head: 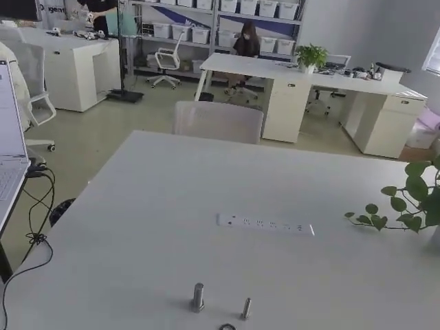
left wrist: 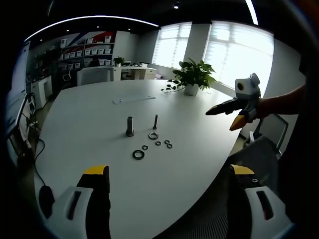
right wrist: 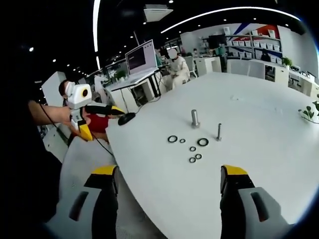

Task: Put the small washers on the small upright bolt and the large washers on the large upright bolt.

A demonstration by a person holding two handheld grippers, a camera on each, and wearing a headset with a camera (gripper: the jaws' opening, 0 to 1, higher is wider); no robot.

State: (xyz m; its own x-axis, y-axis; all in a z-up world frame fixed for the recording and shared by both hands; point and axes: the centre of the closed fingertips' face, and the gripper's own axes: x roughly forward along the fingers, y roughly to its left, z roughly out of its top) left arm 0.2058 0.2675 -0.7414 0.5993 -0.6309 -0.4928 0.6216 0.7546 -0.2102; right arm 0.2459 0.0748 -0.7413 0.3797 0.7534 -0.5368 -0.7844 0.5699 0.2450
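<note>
Currently, the left claw [left wrist: 169,170] is being held in the air just off the near edge of the bench [left wrist: 89,114]. Its jaws are being held spread wide, with nothing between them. The right claw [right wrist: 169,172] is likewise being held off the bench edge, jaws spread wide and pinching nothing. In the left gripper view the right claw is being seen at the right, raised above the bench edge and well apart from the bolts.

The large bolt [left wrist: 130,126] and the small bolt [left wrist: 155,121] are being shown standing upright on the bench, near each other. All the washers are lying flat on the bench on the near side of the bolts, none of them on a bolt. Two large washers [left wrist: 138,155] are being seen, one just beside the foot of the small bolt and the other nearer the claws. Four small washers [left wrist: 158,143] are being seen scattered between these two, two of them close together.

In the head view both bolts are being shown at the bottom edge, with one washer cut off by the frame. A power strip [head: 265,224] is set into the bench beyond them. A plant [head: 412,199] is reaching in from the right, a laptop [head: 8,137] is being seen at the left edge, and a chair [head: 217,122] is standing at the far side.
</note>
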